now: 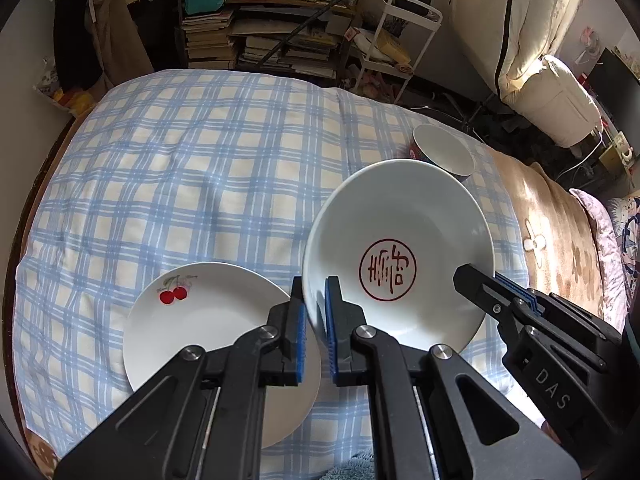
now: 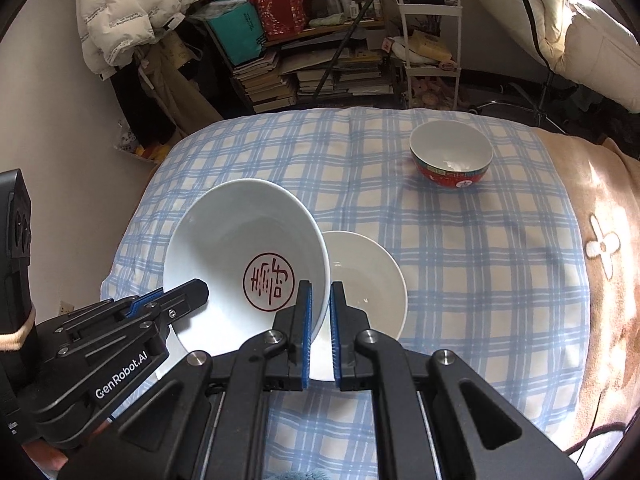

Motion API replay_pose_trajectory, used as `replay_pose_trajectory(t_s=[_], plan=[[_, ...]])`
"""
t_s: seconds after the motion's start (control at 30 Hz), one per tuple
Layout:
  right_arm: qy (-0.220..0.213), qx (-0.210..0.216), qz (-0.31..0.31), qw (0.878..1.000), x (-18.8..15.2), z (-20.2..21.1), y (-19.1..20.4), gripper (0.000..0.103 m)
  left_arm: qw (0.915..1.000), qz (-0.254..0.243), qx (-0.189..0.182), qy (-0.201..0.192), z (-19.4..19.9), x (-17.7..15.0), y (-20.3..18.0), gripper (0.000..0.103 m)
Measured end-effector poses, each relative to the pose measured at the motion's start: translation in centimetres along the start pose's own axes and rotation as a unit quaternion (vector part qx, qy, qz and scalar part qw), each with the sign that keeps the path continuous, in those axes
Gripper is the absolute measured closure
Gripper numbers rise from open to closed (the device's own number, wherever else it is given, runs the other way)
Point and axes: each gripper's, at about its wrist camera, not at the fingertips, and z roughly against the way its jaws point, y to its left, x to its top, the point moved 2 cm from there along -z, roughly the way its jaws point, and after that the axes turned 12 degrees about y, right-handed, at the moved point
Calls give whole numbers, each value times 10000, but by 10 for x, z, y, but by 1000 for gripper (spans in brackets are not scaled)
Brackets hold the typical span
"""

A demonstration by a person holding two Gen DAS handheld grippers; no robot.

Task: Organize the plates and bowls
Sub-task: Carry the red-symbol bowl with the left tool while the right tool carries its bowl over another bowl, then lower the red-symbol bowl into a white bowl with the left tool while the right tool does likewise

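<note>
A white plate with a red round seal is held up off the bed by both grippers. My left gripper is shut on its left rim; it also shows in the right wrist view. My right gripper is shut on its right rim; it also shows in the left wrist view. A white plate with red cherries lies on the bed below left. A plain white plate lies under the held plate's right side. A red-sided bowl stands upright farther back.
The bed has a blue-checked sheet and a tan blanket on the right. Bookshelves, a white cart and hanging coats stand beyond the bed's far edge.
</note>
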Motion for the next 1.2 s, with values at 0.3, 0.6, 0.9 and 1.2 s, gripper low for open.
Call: replay_pose_trajectory(t_s=[0.3, 0.6, 0.9, 1.2], plan=[[14, -94, -91, 9999, -6, -13, -17, 94, 9999, -39, -17, 139, -26, -1, -9, 94], [102, -165, -136, 9997, -7, -28, -25, 93, 9996, -86, 83, 269, -47, 0, -9, 93], [266, -382, -88, 9989, -6, -42, -25, 93, 9992, -91, 164, 361, -61, -1, -9, 93], [390, -362, -24, 9986, 0, -51, -23, 93, 9989, 24, 159, 442, -67, 1, -5, 92]])
